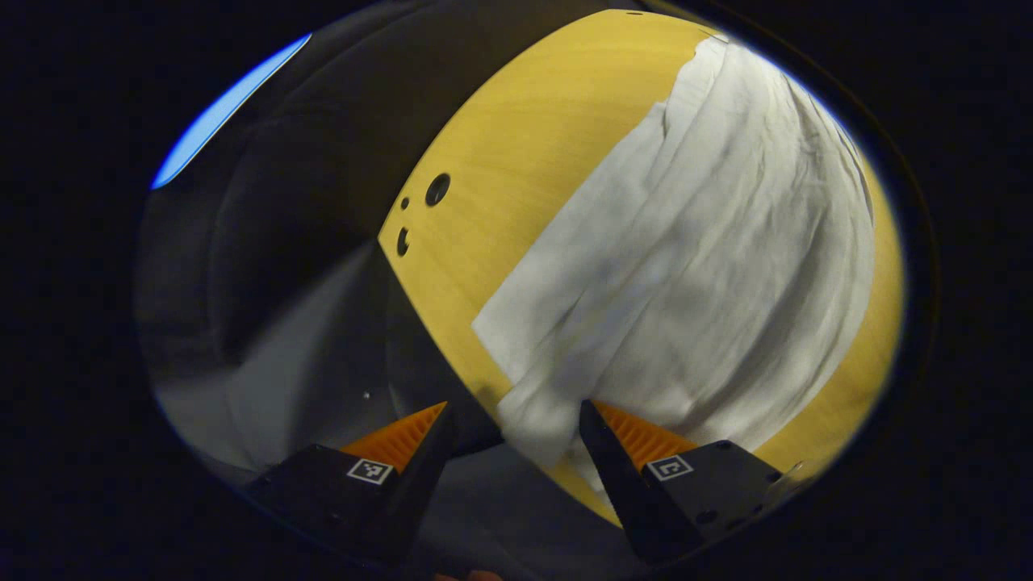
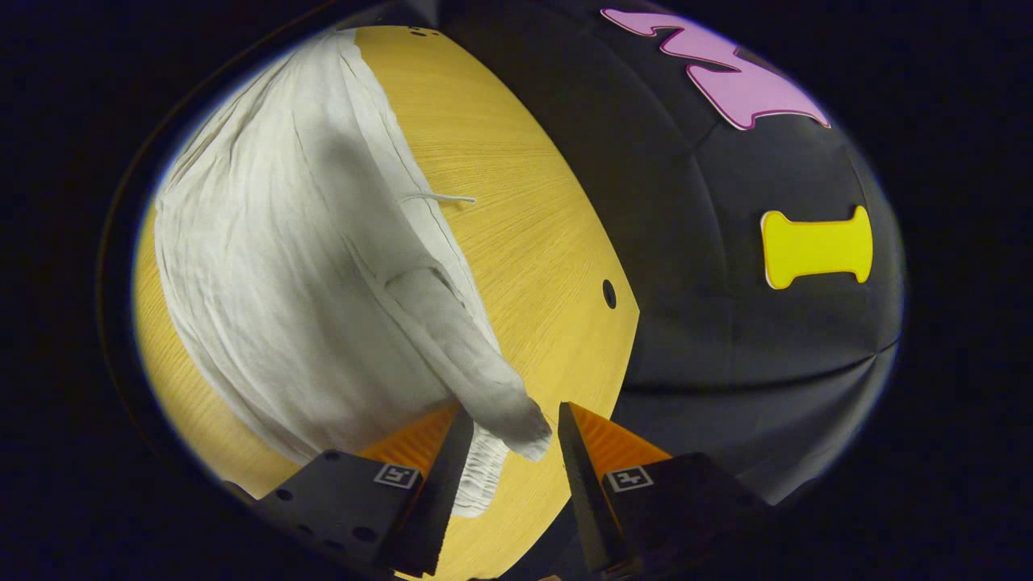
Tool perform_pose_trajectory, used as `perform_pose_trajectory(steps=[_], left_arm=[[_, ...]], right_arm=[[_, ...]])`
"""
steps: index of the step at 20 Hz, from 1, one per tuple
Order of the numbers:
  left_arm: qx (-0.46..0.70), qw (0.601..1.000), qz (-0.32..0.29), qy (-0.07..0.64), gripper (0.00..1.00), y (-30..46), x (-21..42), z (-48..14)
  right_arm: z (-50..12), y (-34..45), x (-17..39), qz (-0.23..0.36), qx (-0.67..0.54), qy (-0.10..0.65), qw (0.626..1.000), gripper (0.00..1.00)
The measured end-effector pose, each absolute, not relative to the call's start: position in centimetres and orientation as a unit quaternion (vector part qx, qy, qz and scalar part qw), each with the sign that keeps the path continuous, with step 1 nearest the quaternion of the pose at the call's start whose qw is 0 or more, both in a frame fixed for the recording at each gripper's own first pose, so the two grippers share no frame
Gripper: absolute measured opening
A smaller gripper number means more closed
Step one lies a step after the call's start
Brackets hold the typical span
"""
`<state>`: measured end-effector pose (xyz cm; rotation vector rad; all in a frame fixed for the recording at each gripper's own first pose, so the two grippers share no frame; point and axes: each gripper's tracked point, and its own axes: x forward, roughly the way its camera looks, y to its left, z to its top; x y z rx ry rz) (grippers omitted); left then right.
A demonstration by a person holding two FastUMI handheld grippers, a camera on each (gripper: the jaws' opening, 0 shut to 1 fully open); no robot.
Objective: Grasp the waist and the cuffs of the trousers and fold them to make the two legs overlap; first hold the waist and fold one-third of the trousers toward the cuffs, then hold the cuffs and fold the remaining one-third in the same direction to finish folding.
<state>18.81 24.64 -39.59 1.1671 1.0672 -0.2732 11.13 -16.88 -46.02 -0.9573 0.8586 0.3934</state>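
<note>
**White trousers spread on the bench, a gripper at each end**

Nearest in the left gripper view, the left gripper (image 1: 512, 420) has its jaws apart, with a bunched corner of cloth sitting in the gap between them. The cloth seems to lie against the right-hand finger, though whether either finger presses on it is hard to tell at this angle. In the right gripper view, the right gripper (image 2: 507, 424) likewise has its jaws apart, and a rounded, gathered end of fabric pokes into the gap without being visibly pinched.

There is one garment: a pair of crumpled white cotton trousers (image 1: 694, 266), lying flat along a yellow wooden bench (image 1: 516, 161). Long creases run lengthwise through the cloth, and one layer overlaps another along a fold line. In the right gripper view the trousers (image 2: 282, 274) show a ribbed, elasticated edge just beside the left finger, and a single thin white drawstring (image 2: 440, 197) trails off the fabric onto the bare wood of the bench (image 2: 516, 226).

Three dark round holes (image 1: 437, 189) pierce the bench near its edge in the left gripper view. Beyond the bench hangs the black cloth wall (image 2: 726, 323) of the booth, and below the bench edge a grey floor (image 1: 299, 355) shows.
</note>
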Motion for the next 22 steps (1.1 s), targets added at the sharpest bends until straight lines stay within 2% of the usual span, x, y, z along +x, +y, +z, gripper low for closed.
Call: perform_pose_trajectory(steps=[3, 5, 9, 10, 11, 13, 16, 18, 19, 20, 22], left_arm=[[0.512, 0.708, -0.095, 0.478, 0.97, 26.8, 16.9, -37.8], [0.489, 0.734, -0.077, 0.465, 0.96, 27.0, 15.8, -36.4], [0.419, 0.799, -0.038, 0.429, 0.96, 25.3, 13.2, -33.9], [0.397, 0.815, -0.031, 0.421, 0.96, 24.4, 12.6, -33.6], [0.376, 0.831, -0.022, 0.41, 0.96, 23.7, 12.3, -33.2], [0.327, 0.862, -0.007, 0.388, 0.96, 21.9, 11.6, -32.7], [0.25, 0.896, 0.005, 0.368, 0.97, 19.1, 10.1, -32.7], [0.21, 0.906, 0.016, 0.368, 0.97, 17.8, 9.5, -33.1], [0.192, 0.909, 0.02, 0.368, 0.97, 17.1, 9.0, -33.3], [0.178, 0.912, 0.025, 0.37, 0.97, 16.5, 8.4, -33.6], [0.153, 0.914, 0.045, 0.372, 0.96, 15.9, 7.4, -33.8]], right_arm=[[-44.1, -19.8, 10.0, 0.147, -0.433, 0.402, 0.793, 0.7], [-42.9, -21.5, 8.7, 0.103, -0.388, 0.415, 0.816, 0.71], [-42.7, -20.6, 4.6, 0.03, -0.196, 0.466, 0.863, 0.8], [-42.9, -20.0, 3.8, 0.016, -0.145, 0.473, 0.869, 0.85], [-42.9, -19.1, 3.3, 0.0, -0.091, 0.475, 0.875, 0.82], [-43.0, -17.3, 2.9, -0.034, 0.029, 0.471, 0.881, 0.83], [-43.8, -15.8, 3.3, -0.099, 0.214, 0.46, 0.856, 0.83], [-45.6, -16.9, 2.8, -0.16, 0.263, 0.461, 0.832, 0.83], [-46.6, -17.3, 2.8, -0.178, 0.271, 0.462, 0.825, 0.79], [-47.0, -17.4, 2.7, -0.185, 0.282, 0.462, 0.82, 0.83], [-47.8, -16.7, 2.8, -0.174, 0.31, 0.463, 0.812, 0.83]])
